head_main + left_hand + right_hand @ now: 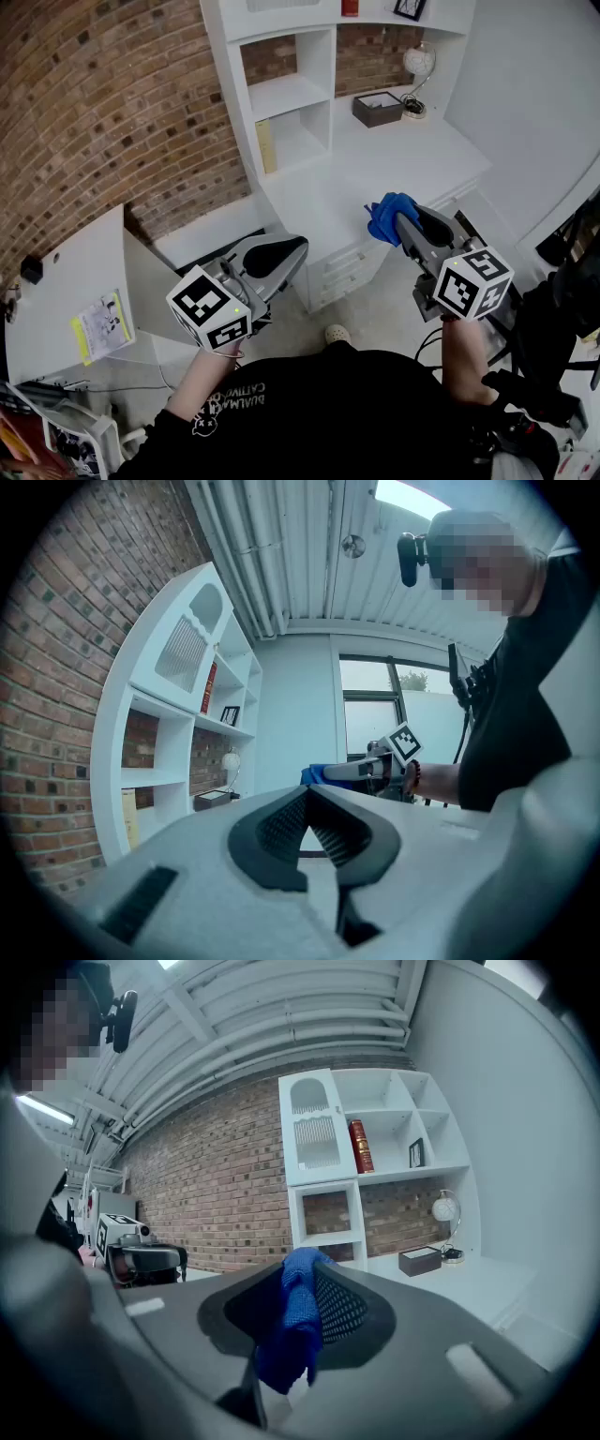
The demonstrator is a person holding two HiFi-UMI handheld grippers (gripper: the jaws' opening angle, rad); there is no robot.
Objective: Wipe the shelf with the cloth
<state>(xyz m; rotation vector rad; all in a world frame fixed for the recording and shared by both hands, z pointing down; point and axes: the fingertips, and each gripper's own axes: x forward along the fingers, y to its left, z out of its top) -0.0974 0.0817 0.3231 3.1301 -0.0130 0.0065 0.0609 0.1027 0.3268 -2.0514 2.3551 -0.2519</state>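
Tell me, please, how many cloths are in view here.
1. The blue cloth is pinched by the right gripper, held in front of the white shelf unit; another could lie hidden in its compartments.

Home study, white shelving (286,94) (lamp (419,61), book (360,1146))

Bright, even light with a glowing window (370,705); fisheye bending and dark corners in both gripper views.

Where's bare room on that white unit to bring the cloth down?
The desktop is bare from the box and lamp forward to its front edge. The middle cubby looks bare too. Crowded: the back corner, box beside lamp.
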